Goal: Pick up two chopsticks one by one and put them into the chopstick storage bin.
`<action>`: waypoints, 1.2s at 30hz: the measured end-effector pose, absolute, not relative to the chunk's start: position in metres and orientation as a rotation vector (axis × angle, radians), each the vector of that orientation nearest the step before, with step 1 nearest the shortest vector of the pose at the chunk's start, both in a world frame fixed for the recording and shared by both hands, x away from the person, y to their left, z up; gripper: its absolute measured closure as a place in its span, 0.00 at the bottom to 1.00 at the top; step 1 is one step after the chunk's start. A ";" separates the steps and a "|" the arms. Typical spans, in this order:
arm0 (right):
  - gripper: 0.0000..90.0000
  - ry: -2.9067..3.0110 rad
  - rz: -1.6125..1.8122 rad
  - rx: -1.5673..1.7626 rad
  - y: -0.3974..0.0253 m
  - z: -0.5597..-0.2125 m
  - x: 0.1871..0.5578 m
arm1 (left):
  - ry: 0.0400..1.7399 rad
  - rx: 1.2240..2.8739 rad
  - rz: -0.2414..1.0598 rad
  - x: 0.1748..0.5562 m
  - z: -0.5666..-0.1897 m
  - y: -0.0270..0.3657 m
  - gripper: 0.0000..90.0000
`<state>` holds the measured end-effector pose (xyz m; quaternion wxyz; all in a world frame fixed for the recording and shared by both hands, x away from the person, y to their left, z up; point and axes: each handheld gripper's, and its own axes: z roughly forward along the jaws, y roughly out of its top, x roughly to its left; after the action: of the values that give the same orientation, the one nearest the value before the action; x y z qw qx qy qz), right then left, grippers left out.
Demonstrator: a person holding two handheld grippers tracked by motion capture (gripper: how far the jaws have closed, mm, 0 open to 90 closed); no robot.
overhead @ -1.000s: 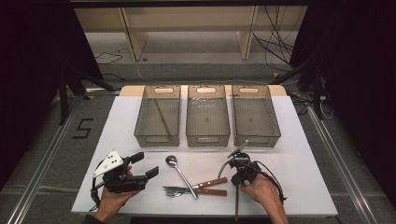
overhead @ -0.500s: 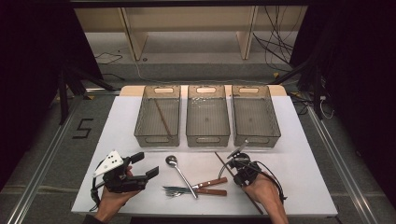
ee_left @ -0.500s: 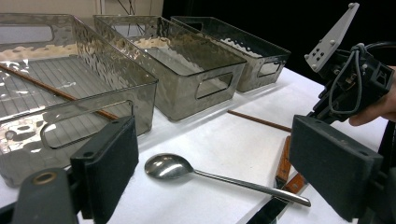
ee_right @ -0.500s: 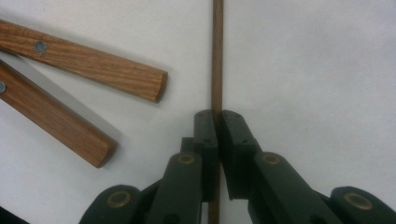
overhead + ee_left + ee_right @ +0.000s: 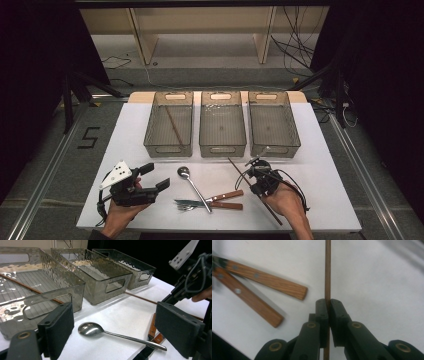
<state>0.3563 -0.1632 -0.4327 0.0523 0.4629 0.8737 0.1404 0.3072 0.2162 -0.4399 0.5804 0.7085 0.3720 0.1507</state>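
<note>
My right gripper is at the front right of the white table, shut on a thin brown chopstick that slants from near the middle bin toward the front edge. In the right gripper view its jaws pinch the chopstick at mid-length. My left gripper hovers at the front left, open and with nothing in it. Between its pads lies a steel spoon. A second chopstick lies in the left bin.
Three clear grey bins stand side by side at the back: the left one, the middle bin and the right bin. Two wooden-handled utensils lie crossed beside the spoon at the front centre.
The chopstick in my right gripper has swung from pointing straight at the front edge to a diagonal slant, and the right hand has shifted slightly right. The left gripper has stayed put.
</note>
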 end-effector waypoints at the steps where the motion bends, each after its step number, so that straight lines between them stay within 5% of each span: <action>1: 0.95 2.656 0.452 1.395 -0.164 -0.430 0.357 | 0.869 1.656 0.353 0.307 -0.440 0.216 0.17; 36: 0.95 2.531 1.270 1.269 -0.092 -0.353 0.441 | 0.871 1.641 0.354 0.307 -0.439 0.219 0.17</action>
<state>0.4412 -0.0923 -0.3527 0.0191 0.4088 0.8155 0.4092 0.3074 0.2194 -0.4394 0.5851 0.7037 0.3734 0.1518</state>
